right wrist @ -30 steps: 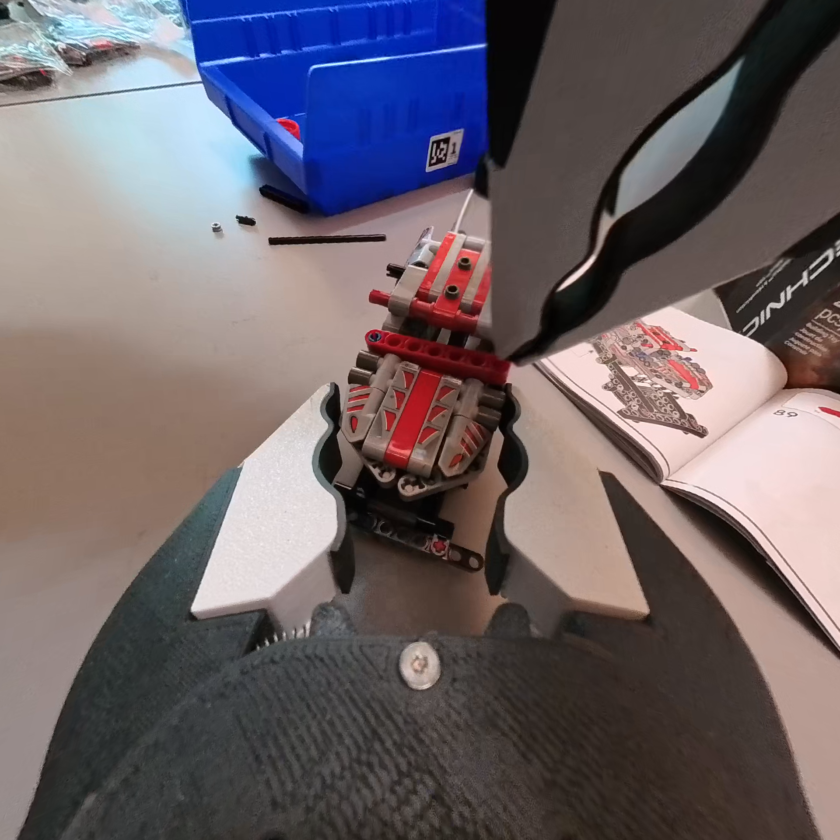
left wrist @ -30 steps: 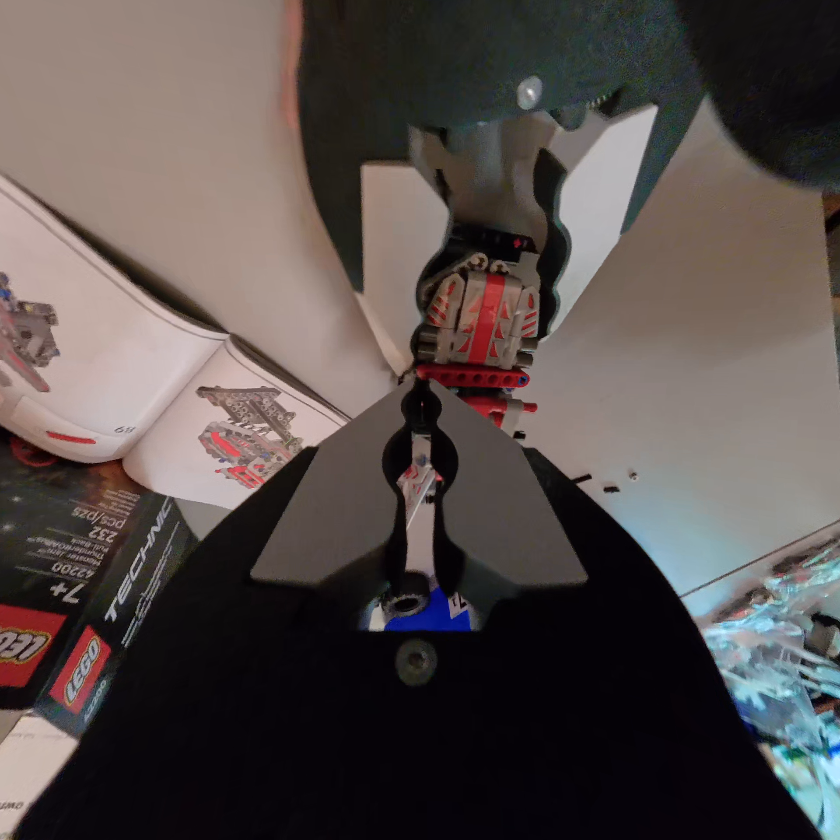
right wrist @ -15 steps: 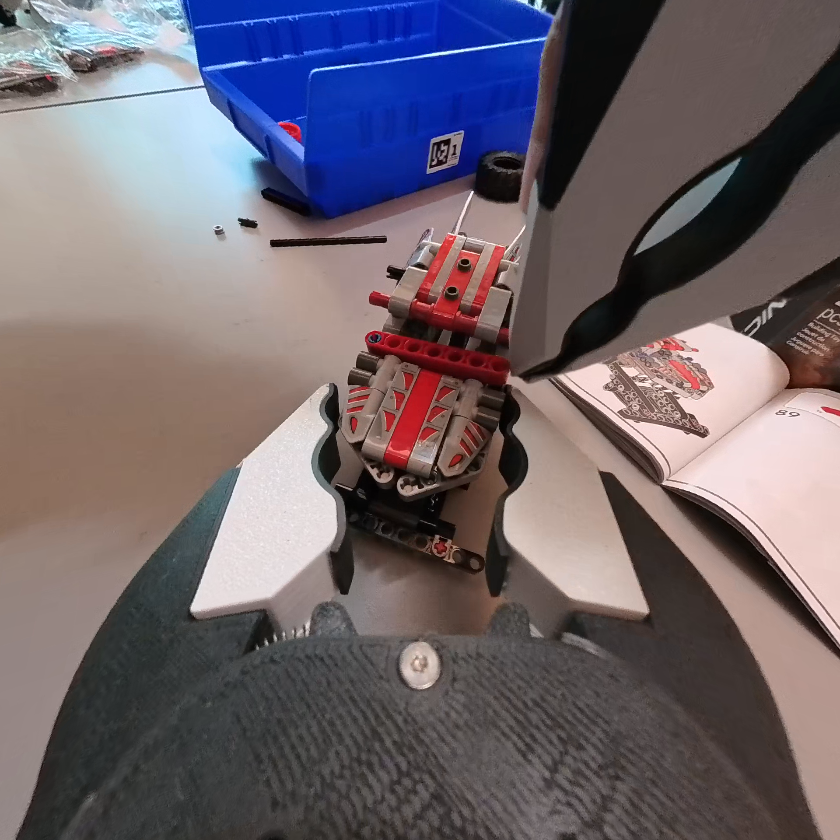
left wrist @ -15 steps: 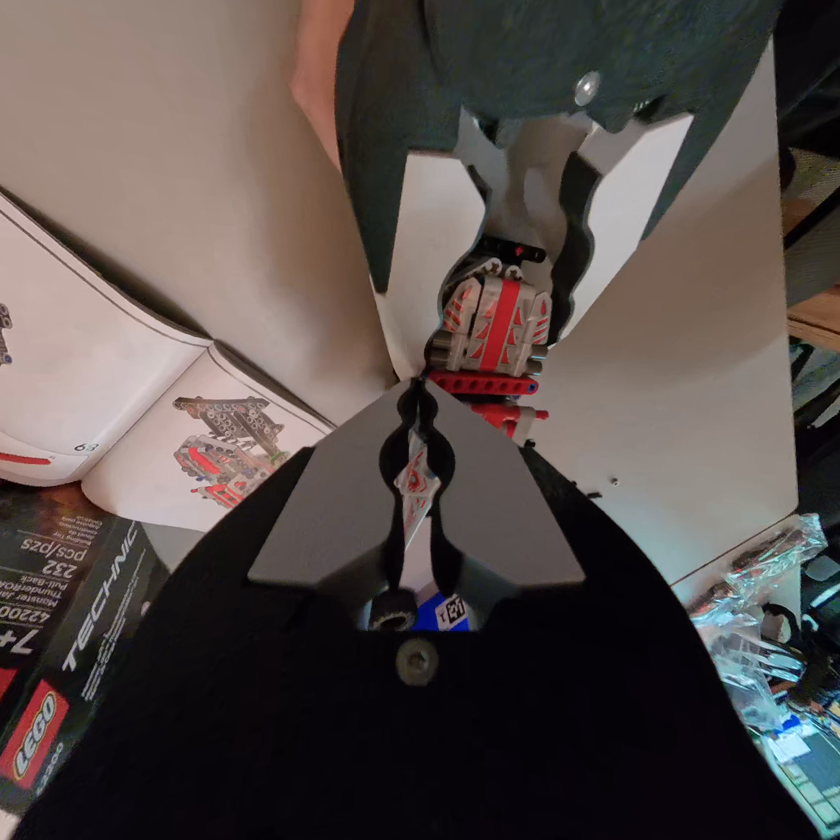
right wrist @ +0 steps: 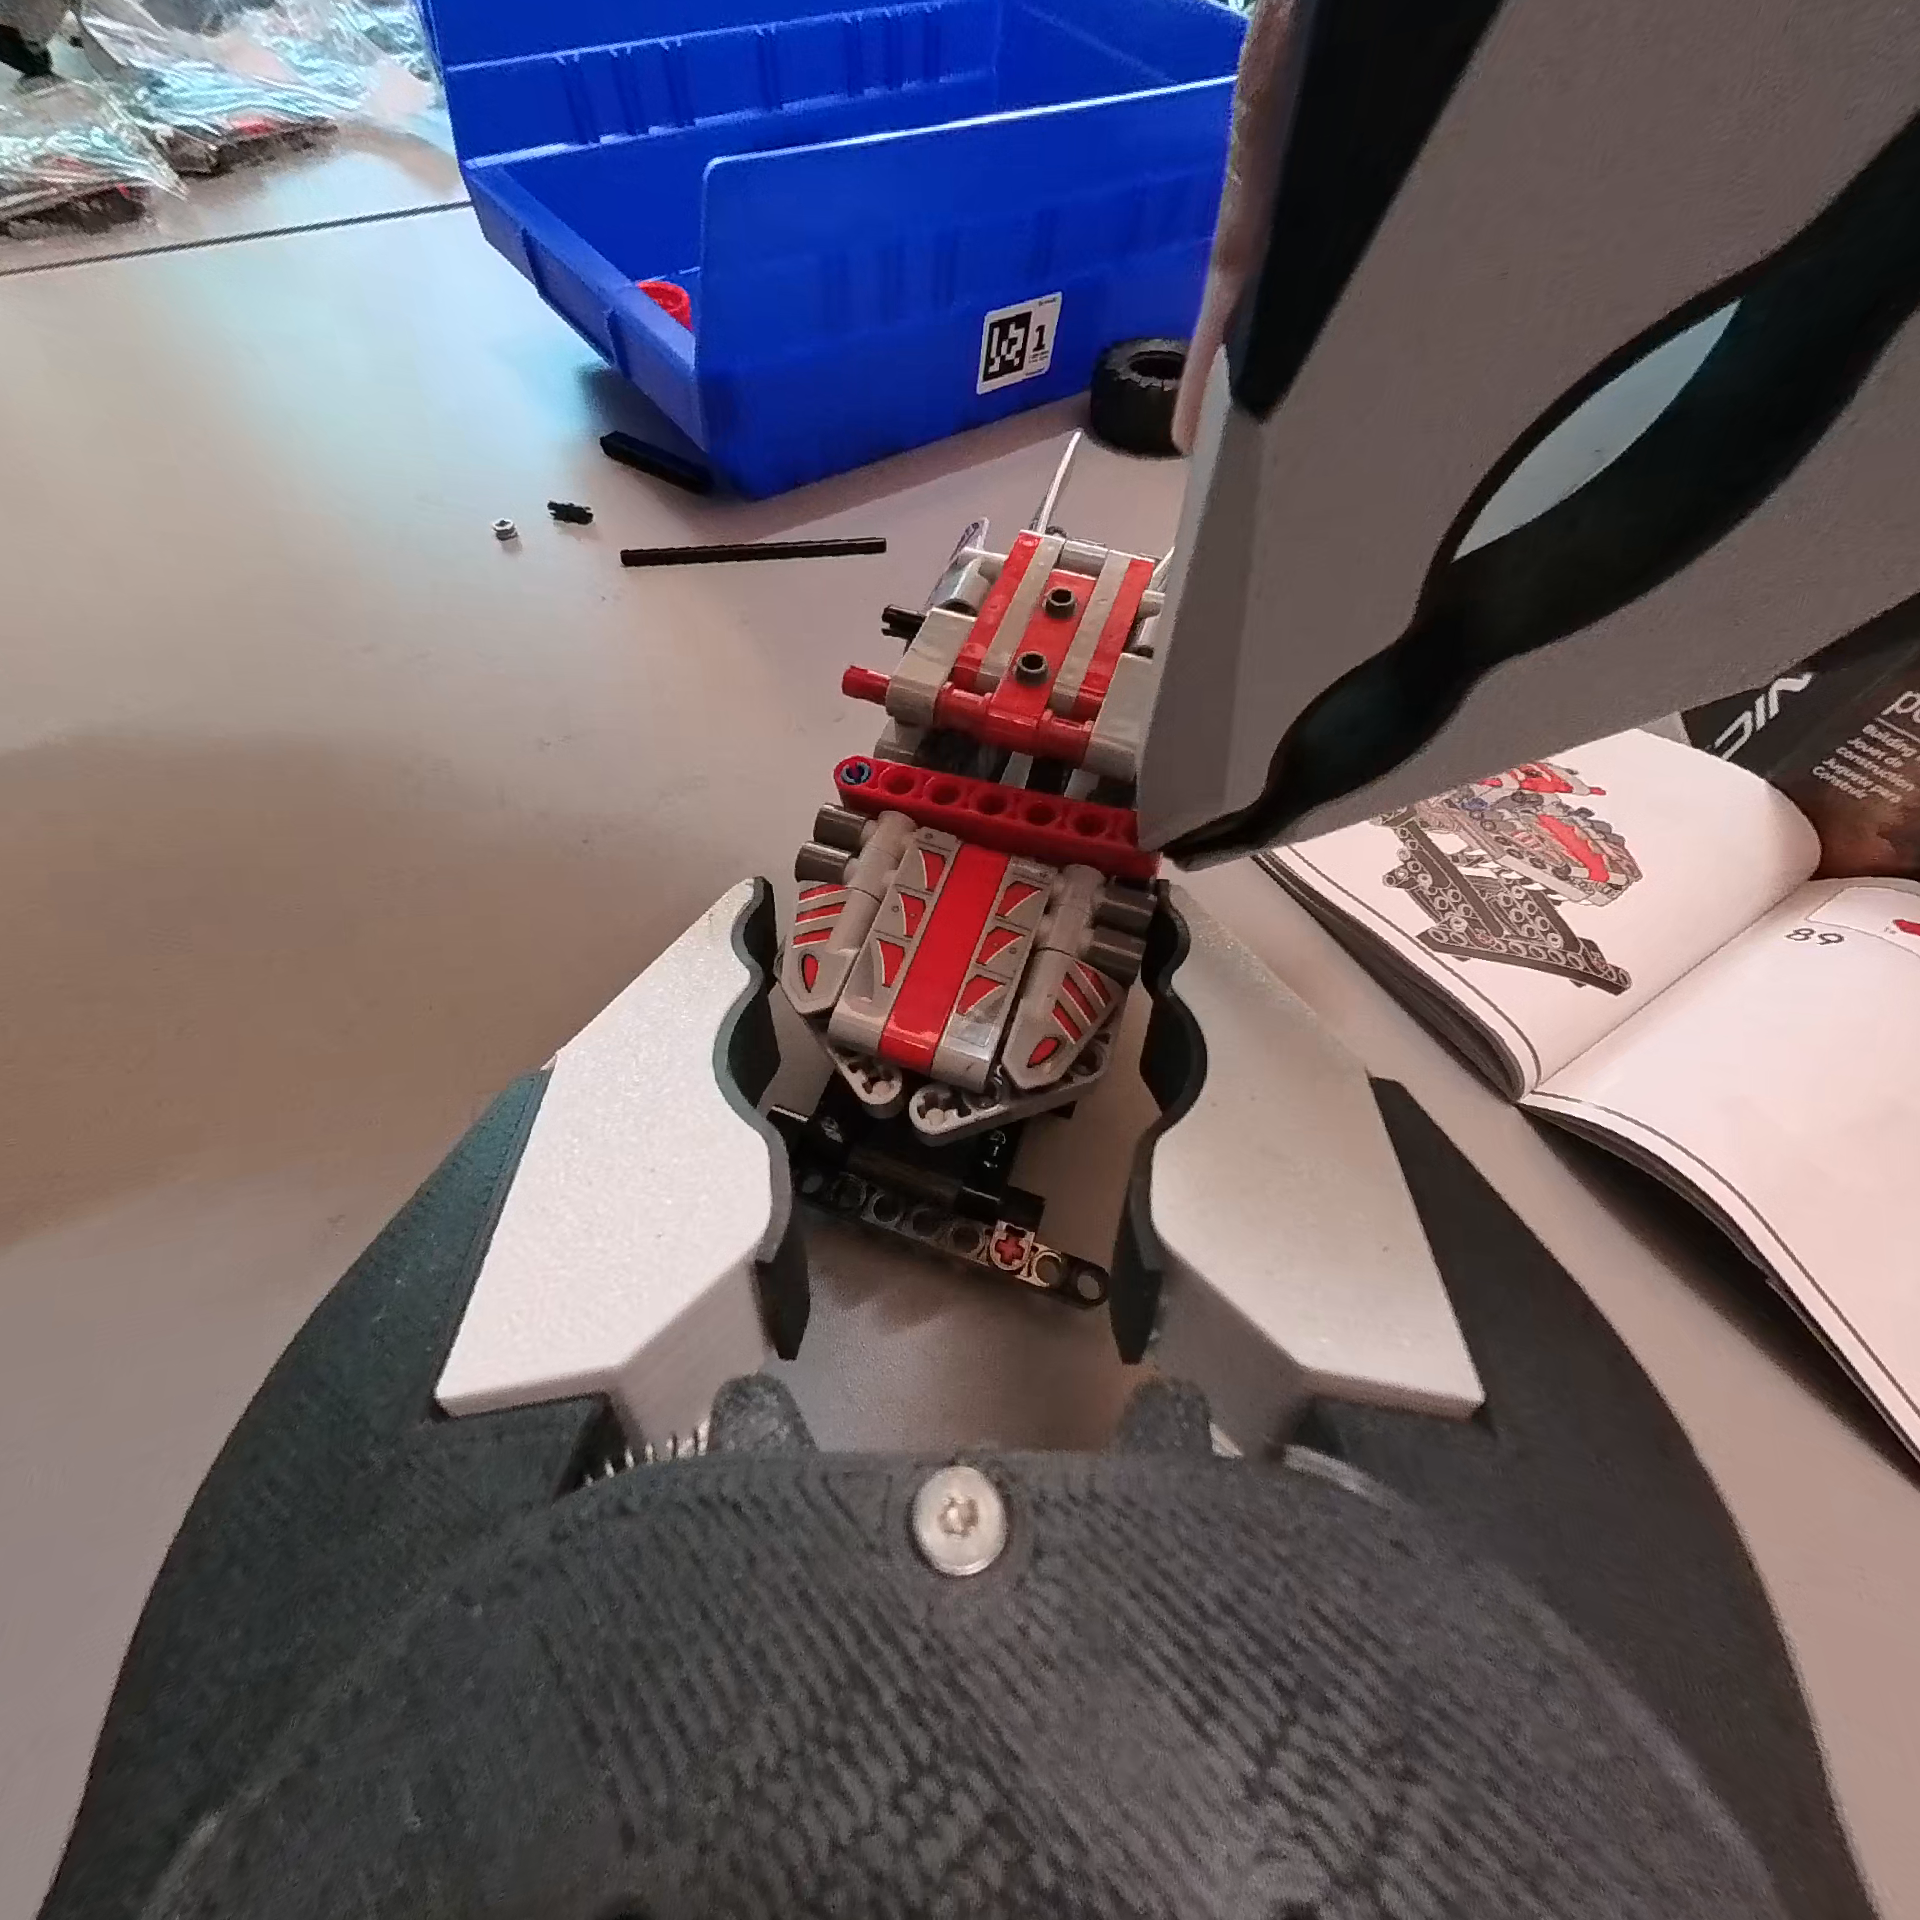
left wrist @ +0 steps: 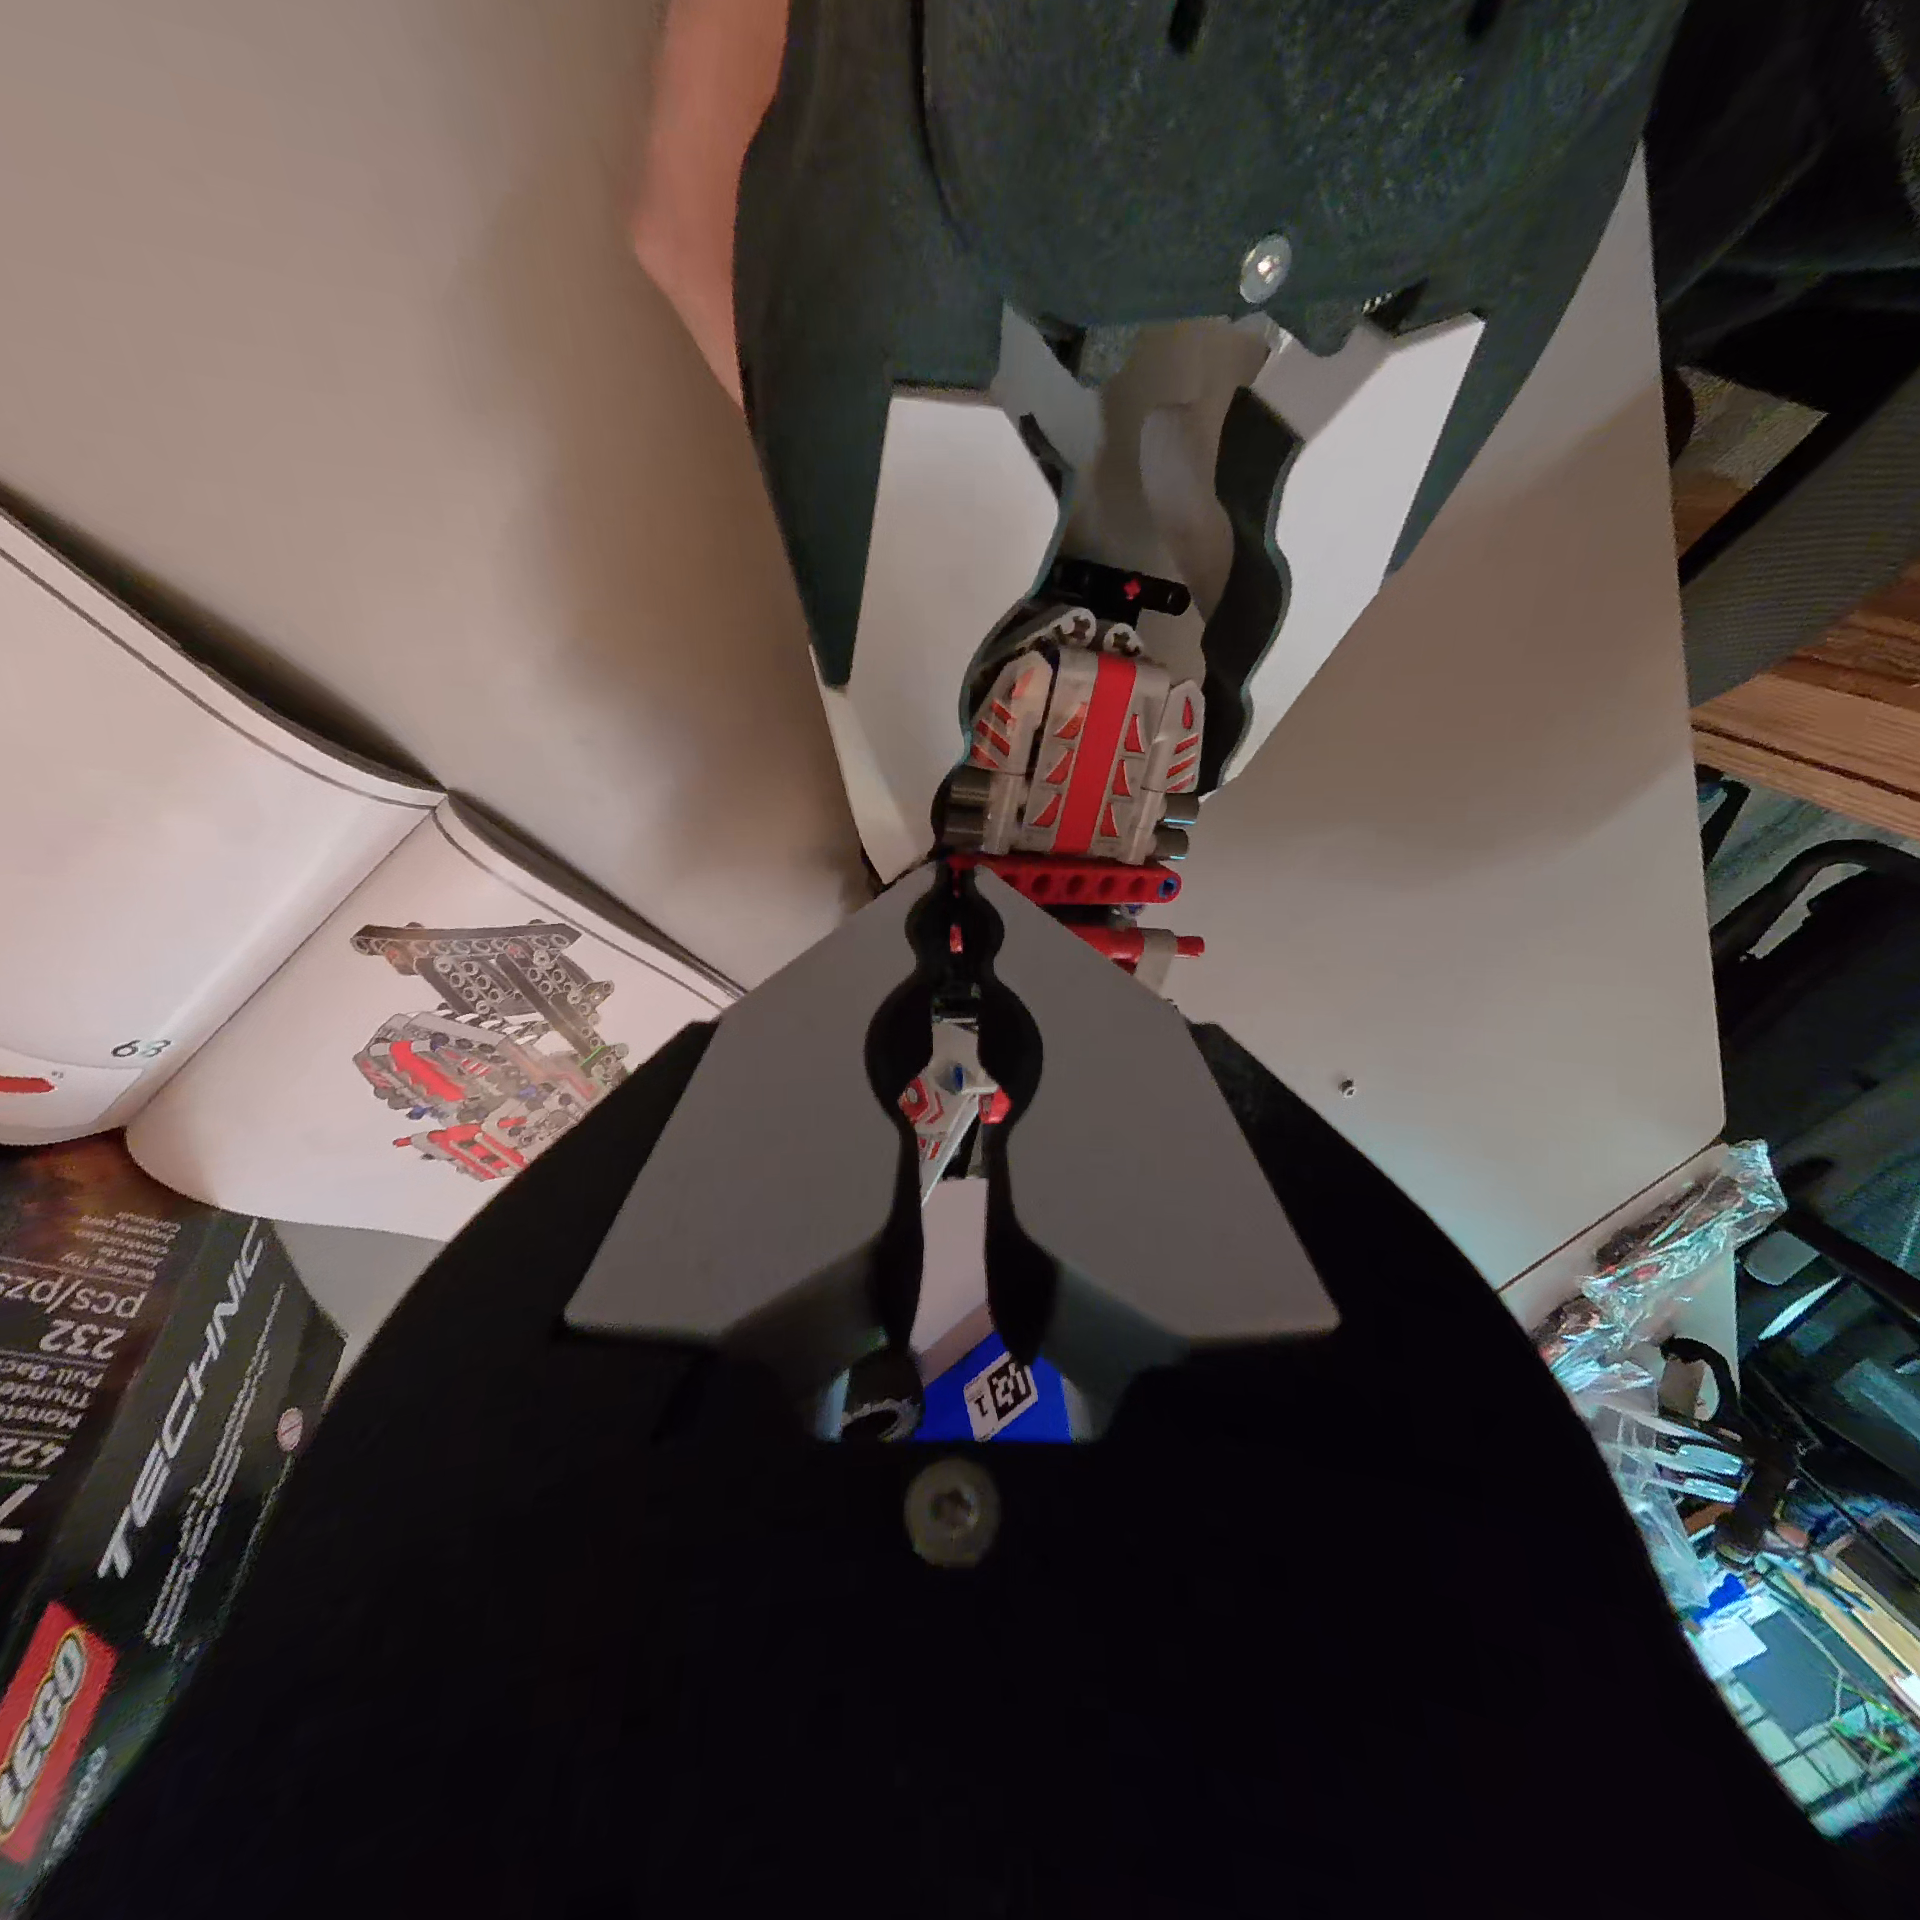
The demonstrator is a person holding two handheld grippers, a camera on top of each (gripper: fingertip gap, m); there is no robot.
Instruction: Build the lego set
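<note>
The grey and red lego model stands on the table. My right gripper is shut on its hood, with white fingers on both sides. A black beam of the model lies between the jaws. My left gripper is shut, and I see nothing between its pads. Its tip touches the end of the model's red beam. In the right wrist view the left gripper comes in from the upper right onto the right end of the red beam. The right gripper shows at the top of the left wrist view.
A blue bin stands behind the model, with a black tyre beside it. A black axle and small loose parts lie to the left. The open instruction booklet is on the right. The lego box and plastic bags are farther off.
My left gripper has tilted and shifted a little while its tip stays at the red beam's end. My right gripper and the model have kept still.
</note>
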